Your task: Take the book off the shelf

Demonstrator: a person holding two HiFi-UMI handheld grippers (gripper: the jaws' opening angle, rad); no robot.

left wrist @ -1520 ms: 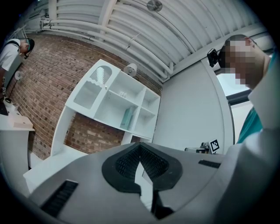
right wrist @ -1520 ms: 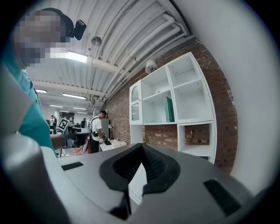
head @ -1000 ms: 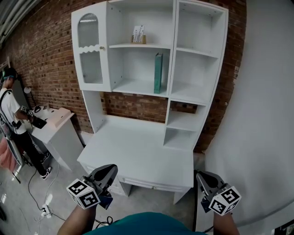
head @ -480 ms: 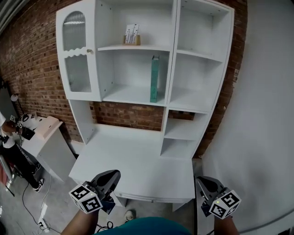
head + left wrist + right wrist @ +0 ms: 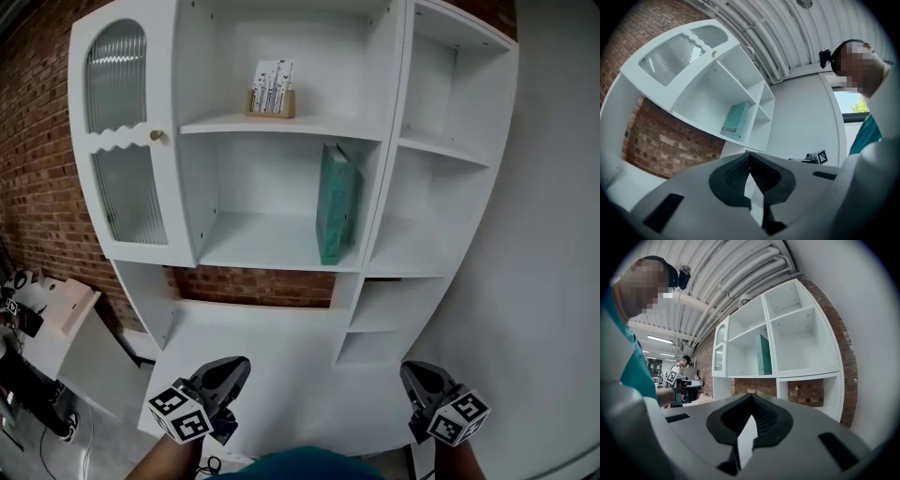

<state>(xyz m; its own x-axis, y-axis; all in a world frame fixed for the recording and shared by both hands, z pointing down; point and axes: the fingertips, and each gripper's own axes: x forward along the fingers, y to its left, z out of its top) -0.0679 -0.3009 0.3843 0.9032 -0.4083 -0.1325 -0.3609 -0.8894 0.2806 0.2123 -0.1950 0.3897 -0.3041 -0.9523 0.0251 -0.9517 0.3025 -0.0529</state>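
A teal book [image 5: 336, 202] stands upright on the middle shelf of the white shelf unit [image 5: 281, 127], leaning against the right divider. Both grippers hang low over the desk top [image 5: 281, 375], well below and short of the book. My left gripper [image 5: 228, 371] is shut with nothing between its jaws, and my right gripper [image 5: 417, 377] is shut and empty too. In the left gripper view the book [image 5: 735, 120] shows above the closed left gripper [image 5: 749, 154]. In the right gripper view the book [image 5: 764, 355] stands beyond the closed right gripper [image 5: 751, 397].
A small wooden holder with cards [image 5: 270, 89] sits on the shelf above the book. A ribbed-glass cabinet door [image 5: 122, 169] closes the unit's left side. Another white desk [image 5: 66, 319] stands at the left. A person [image 5: 682, 369] stands far off there. A white wall [image 5: 553, 234] runs along the right.
The head view has come closer to the shelf unit and tilted up, so the book looks larger and more central. Both grippers keep their low places and stay shut.
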